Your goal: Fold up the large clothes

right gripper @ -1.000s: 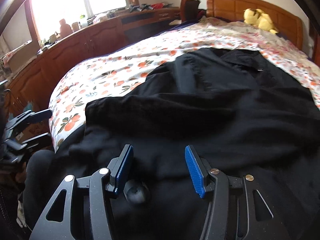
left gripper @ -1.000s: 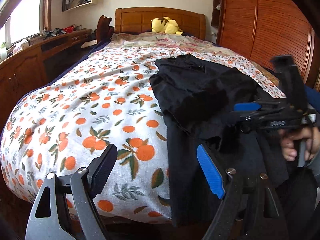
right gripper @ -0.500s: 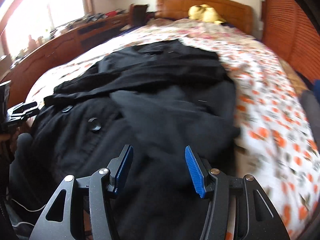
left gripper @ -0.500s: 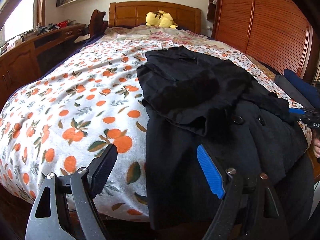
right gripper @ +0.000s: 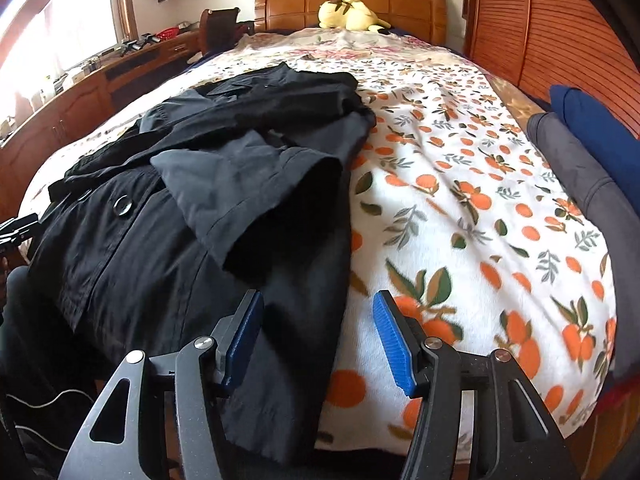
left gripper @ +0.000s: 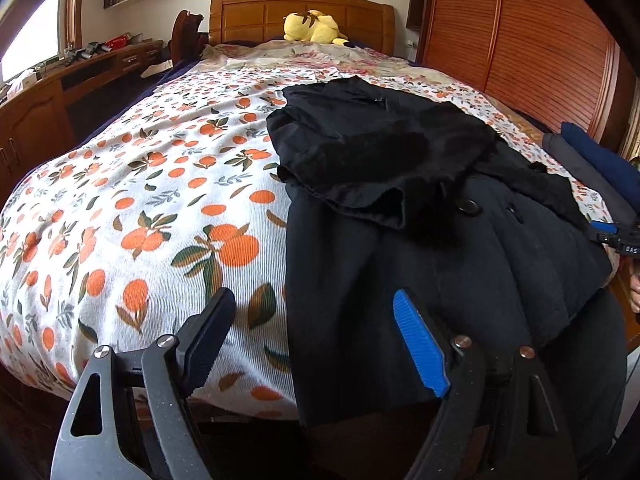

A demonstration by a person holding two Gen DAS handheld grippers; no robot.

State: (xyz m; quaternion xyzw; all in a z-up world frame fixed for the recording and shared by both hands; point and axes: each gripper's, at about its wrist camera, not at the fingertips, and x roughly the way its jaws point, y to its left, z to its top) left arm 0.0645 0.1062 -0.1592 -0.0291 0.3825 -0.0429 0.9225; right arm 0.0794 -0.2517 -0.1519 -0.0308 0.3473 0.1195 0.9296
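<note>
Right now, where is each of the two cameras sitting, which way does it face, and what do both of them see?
Left wrist: sits on the left hand-held gripper at the bed's foot, facing the headboard over the black coat's left edge; its closing jaws pinch nothing; the right hand-held gripper shows at the frame's right edge.
Right wrist: sits on the right hand-held gripper, over the black coat's right edge; its opening jaws pinch nothing.
Shared: black coat, orange-print bedspread, yellow plush toy.

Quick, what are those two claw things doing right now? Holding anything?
Left gripper: jaws closing, nothing gripped, black coat edge between them.
Right gripper: jaws opening, empty.
</note>
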